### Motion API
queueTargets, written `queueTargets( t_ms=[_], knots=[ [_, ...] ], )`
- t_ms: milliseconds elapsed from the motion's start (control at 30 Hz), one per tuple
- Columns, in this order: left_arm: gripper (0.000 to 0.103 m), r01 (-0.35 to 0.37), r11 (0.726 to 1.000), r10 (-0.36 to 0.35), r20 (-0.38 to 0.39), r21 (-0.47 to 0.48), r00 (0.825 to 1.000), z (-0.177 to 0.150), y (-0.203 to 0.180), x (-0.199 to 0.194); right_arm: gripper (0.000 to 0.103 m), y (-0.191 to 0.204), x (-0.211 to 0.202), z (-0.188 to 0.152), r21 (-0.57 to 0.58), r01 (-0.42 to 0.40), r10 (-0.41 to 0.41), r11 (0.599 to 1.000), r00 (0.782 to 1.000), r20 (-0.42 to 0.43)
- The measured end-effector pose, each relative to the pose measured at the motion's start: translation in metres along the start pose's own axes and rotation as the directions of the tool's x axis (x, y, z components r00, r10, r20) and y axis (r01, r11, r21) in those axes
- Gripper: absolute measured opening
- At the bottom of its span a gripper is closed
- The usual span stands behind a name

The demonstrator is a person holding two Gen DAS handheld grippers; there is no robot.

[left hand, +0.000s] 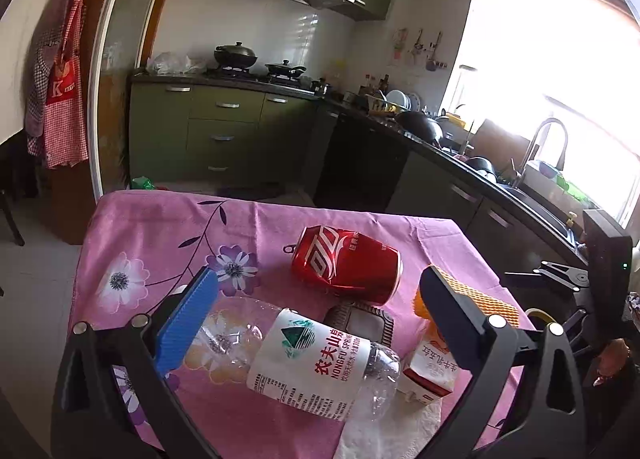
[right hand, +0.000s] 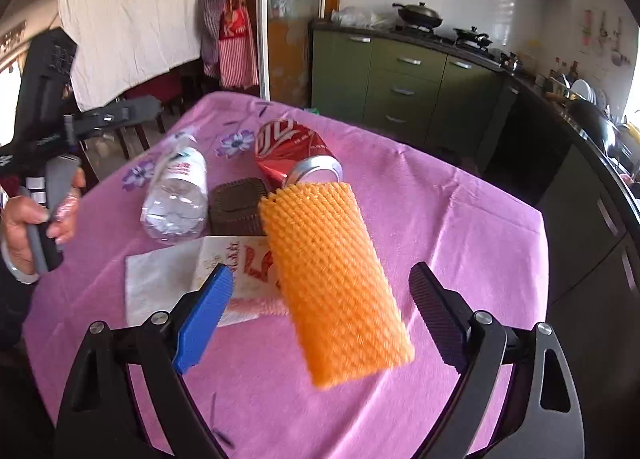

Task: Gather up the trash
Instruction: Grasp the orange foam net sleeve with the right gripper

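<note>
Two grippers: both spread wide, neither gripping anything.
Left gripper: above the clear crushed plastic water bottle, jaws apart.
Table centre: dented red drink can on its side on the pink floral tablecloth; dark ribbed tray beside it.
White paper napkin: under a small carton.
Right gripper: orange foam mesh sleeve between its fingers, apparently untouched by either pad.

Pink-clothed table bears can, bottle, carton, tissue.
</note>
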State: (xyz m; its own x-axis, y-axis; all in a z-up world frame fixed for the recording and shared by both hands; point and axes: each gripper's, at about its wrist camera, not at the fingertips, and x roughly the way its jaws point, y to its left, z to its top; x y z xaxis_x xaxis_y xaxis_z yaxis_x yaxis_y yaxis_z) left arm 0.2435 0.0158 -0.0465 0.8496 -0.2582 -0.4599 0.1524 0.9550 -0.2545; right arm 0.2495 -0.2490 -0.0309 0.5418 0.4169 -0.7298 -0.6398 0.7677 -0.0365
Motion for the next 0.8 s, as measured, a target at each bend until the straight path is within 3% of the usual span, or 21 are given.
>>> queueTargets(
  t_ms=[167, 200, 233, 400, 533, 633, 800],
  knots=[
    [0.096, 0.02, 1.0, -0.02, 0.027, 0.016, 0.999, 0.001, -0.009, -0.009, 0.088, -0.002, 0.027, 0.009, -0.023, -0.005, 0.004, 1.0, 0.998, -0.06],
    [0.096, 0.021, 1.0, -0.022, 0.033, 0.023, 0.999, 0.001, -0.009, -0.011, 0.084, -0.003, 0.03, 0.009, -0.018, -0.014, 0.013, 1.0, 0.997, -0.07],
    [0.096, 0.021, 0.999, -0.022, 0.038, 0.028, 0.999, 0.001, -0.008, -0.012, 0.07, -0.004, 0.036, 0.011, -0.014, -0.022, 0.02, 1.0, 0.996, -0.081],
    [0.096, 0.027, 0.999, -0.028, 0.029, 0.034, 0.999, 0.0, -0.009, -0.01, 0.049, -0.006, 0.04, 0.01, 0.016, -0.046, 0.048, 0.999, 0.995, -0.093],
    [0.096, 0.032, 0.999, -0.033, 0.025, 0.04, 0.999, -0.002, -0.01, -0.007, 0.023, -0.013, 0.025, 0.008, 0.071, -0.066, 0.069, 0.995, 0.997, -0.044],
    [0.096, 0.038, 0.998, -0.039, 0.023, 0.05, 0.999, -0.003, -0.012, -0.006, 0.016, -0.017, 0.011, 0.006, 0.117, -0.065, 0.067, 0.991, 0.998, -0.011],
    [0.096, 0.06, 0.995, -0.062, 0.018, 0.081, 0.998, -0.006, -0.02, -0.005, 0.016, -0.023, -0.027, -0.007, 0.204, -0.059, 0.051, 0.977, 0.998, 0.044]
  ],
)
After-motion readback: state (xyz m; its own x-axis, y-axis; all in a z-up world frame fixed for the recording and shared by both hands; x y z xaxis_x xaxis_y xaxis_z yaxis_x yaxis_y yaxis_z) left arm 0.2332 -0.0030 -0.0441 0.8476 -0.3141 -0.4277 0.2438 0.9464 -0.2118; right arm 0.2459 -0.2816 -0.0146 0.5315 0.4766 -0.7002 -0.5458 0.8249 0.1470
